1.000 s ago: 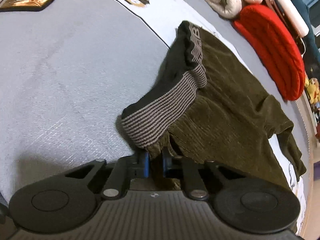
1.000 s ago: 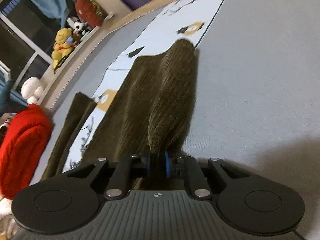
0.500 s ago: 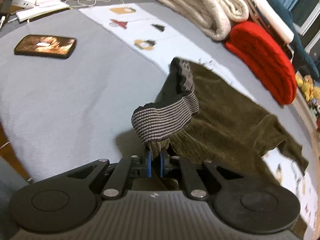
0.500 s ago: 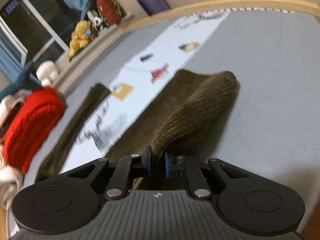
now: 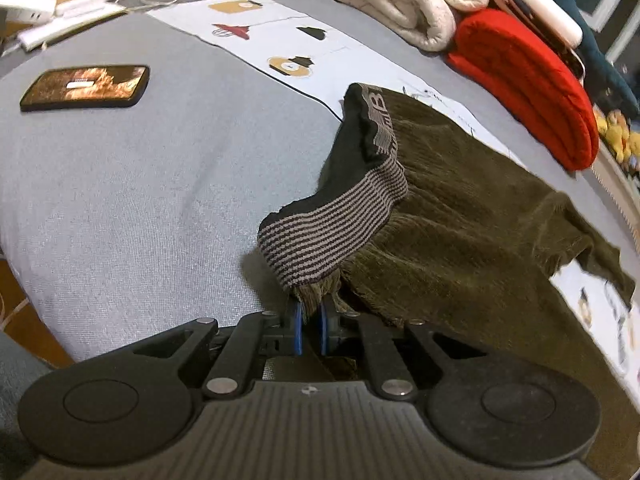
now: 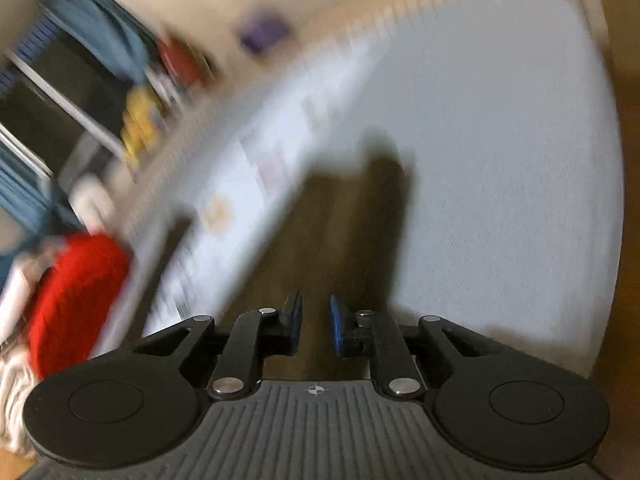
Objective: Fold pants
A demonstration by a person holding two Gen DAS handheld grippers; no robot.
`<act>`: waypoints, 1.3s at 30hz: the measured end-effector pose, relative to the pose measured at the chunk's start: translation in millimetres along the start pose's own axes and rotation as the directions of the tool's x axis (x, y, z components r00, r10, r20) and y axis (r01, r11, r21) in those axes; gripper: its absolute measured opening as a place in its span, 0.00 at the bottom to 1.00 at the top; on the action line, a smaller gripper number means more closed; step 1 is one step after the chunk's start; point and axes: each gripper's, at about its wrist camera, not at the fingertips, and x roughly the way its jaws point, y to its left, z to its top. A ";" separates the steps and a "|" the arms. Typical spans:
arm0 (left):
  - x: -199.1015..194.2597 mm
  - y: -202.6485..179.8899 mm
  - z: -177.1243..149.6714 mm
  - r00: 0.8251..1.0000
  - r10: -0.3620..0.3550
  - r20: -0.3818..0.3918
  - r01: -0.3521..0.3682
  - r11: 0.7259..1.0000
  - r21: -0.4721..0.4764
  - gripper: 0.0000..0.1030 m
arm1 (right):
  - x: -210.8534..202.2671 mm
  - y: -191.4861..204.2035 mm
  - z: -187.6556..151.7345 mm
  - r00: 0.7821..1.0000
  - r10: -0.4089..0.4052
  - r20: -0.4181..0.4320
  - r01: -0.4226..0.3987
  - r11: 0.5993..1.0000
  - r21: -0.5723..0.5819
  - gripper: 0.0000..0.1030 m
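Pants (image 5: pixel 460 216) are spread on the grey bedsheet (image 5: pixel 140 184). In the left wrist view they run from the bottom middle out toward 3 o'clock, with one leg end trailing off at about 4. The left gripper (image 5: pixel 310 322) is clamped on a bunch of brown cloth right under the striped waistband (image 5: pixel 332 236), which stands up and curls back toward 12.

The right gripper (image 6: pixel 316 328) has its blue pads apart. I can't make out anything pinched between them, just brown cloth (image 6: pixel 340 220) lying beyond it toward 12.

My guess is we're mid-fold, lining the waist end up. What I'd do:
- carry the waistband low and level so the cloth doesn't drag into a lump
- hold only the edge so the elastic doesn't twist
- get the right side back on a hem or edge before laying it down, otherwise one corner will sag

Hard to see:
- the right wrist picture is badly smeared, so the leg's outline and the stuff at 9 to 11 o'clock are just colour blobs
- the left gripper body hides the cloth below its pads
- I can't tell how many layers are in the pinch
- the far leg end is cut off by the sheet's edge glare
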 end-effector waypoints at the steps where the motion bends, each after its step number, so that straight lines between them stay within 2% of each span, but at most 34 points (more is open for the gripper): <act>1: -0.4 -2.3 -1.4 1.000 0.009 0.002 -0.009 1.000 0.013 0.10 | -3.5 10.7 2.9 1.000 0.003 0.023 0.000 0.993 -0.115 0.17; 2: -0.5 -5.1 -2.6 1.000 0.017 0.005 -0.017 1.000 0.021 0.10 | -4.5 17.8 5.9 1.000 0.005 0.025 0.000 0.980 -0.197 0.17; 3: -0.3 -7.4 -2.8 1.000 0.023 0.007 -0.023 0.999 0.028 0.11 | -2.7 17.2 8.9 1.000 0.000 0.019 0.003 0.981 -0.194 0.17; 4: -0.6 -10.0 -3.4 0.999 0.030 0.010 -0.031 0.999 0.038 0.11 | 1.3 12.3 13.0 1.000 -0.011 0.009 0.012 0.987 -0.160 0.17; 6: -2.9 -15.9 -4.6 0.999 0.041 0.024 -0.042 0.997 0.067 0.13 | 16.3 -7.2 21.6 0.995 -0.101 0.006 0.101 0.994 -0.043 0.18; 7: -5.6 -19.6 -5.8 0.998 0.043 0.036 -0.046 0.995 0.091 0.13 | 25.3 -16.9 25.1 0.985 -0.172 0.011 0.172 0.985 -0.012 0.20; 9: -11.3 -27.5 -8.2 0.996 0.061 0.060 -0.069 0.988 0.138 0.18 | 45.0 -36.2 28.5 0.930 -0.367 0.023 0.368 0.930 -0.017 0.26; 11: -15.8 -34.4 -9.4 0.996 0.067 0.063 -0.077 0.984 0.161 0.34 | 68.1 -43.9 23.4 0.908 -0.417 -0.037 0.414 0.907 -0.074 0.26; 12: -17.7 -37.0 -10.6 0.996 0.066 0.068 -0.077 0.983 0.164 0.37 | 82.2 -45.4 20.0 0.906 -0.414 -0.093 0.403 0.908 -0.111 0.26; 13: -20.3 -39.8 -11.4 0.995 0.067 0.074 -0.079 0.984 0.161 0.45 | 90.6 -41.2 16.1 0.907 -0.407 -0.106 0.391 0.909 -0.147 0.27; 14: -22.2 -43.2 -12.4 0.995 0.066 0.080 -0.078 0.984 0.158 0.53 | 89.3 -38.0 15.2 0.915 -0.395 -0.082 0.377 0.909 -0.180 0.27; 17: -29.8 -57.9 -15.1 0.993 0.046 0.105 -0.064 0.982 0.180 0.65 | 101.9 -6.8 10.2 0.960 -0.259 -0.110 0.228 0.945 -0.237 0.27; 20: -35.5 -76.6 -19.5 0.992 0.026 0.122 -0.053 0.974 0.220 0.71 | 115.1 15.0 6.8 0.980 -0.146 -0.138 0.101 0.953 -0.287 0.28; 22: -38.0 -87.4 -23.3 0.993 0.000 0.121 -0.030 0.970 0.241 0.71 | 112.1 11.2 6.5 0.984 -0.052 -0.172 0.006 0.966 -0.260 0.50; 23: -38.5 -92.9 -25.8 0.993 -0.012 0.118 -0.019 0.967 0.254 0.72 | 113.5 8.3 4.3 0.982 -0.023 -0.189 -0.024 0.970 -0.241 0.56; 24: -38.5 -98.1 -29.0 0.993 -0.021 0.115 -0.010 0.964 0.266 0.72 | 113.4 6.5 3.1 0.980 -0.025 -0.197 -0.022 0.972 -0.233 0.63; 27: -35.9 -111.6 -37.1 0.994 -0.045 0.098 0.013 0.954 0.299 0.72 | 112.9 -3.9 -0.2 0.977 -0.037 -0.210 -0.008 0.977 -0.211 0.68; 32: -30.8 -124.8 -41.7 0.995 -0.063 0.081 0.035 0.949 0.314 0.73 | 110.1 -12.9 9.3 0.989 0.025 -0.148 -0.041 0.994 -0.103 0.69; 35: -30.3 -129.1 -42.5 0.994 -0.067 0.084 0.038 0.949 0.313 0.73 | 123.6 -13.2 18.8 0.981 0.037 -0.189 -0.042 0.999 -0.025 0.69; 36: -30.6 -130.0 -42.9 0.994 -0.065 0.085 0.036 0.950 0.310 0.73 | 130.2 -12.7 20.1 0.978 0.030 -0.208 -0.032 0.999 -0.007 0.63; 37: -30.4 -131.0 -43.7 0.994 -0.066 0.085 0.037 0.952 0.305 0.73 | 134.5 -11.5 19.9 0.978 0.025 -0.209 -0.027 1.000 -0.005 0.37; 39: -32.0 -130.8 -44.4 0.994 -0.070 0.083 0.042 0.952 0.302 0.73 | 140.0 -5.1 18.2 0.976 0.014 -0.215 -0.022 0.999 -0.033 0.14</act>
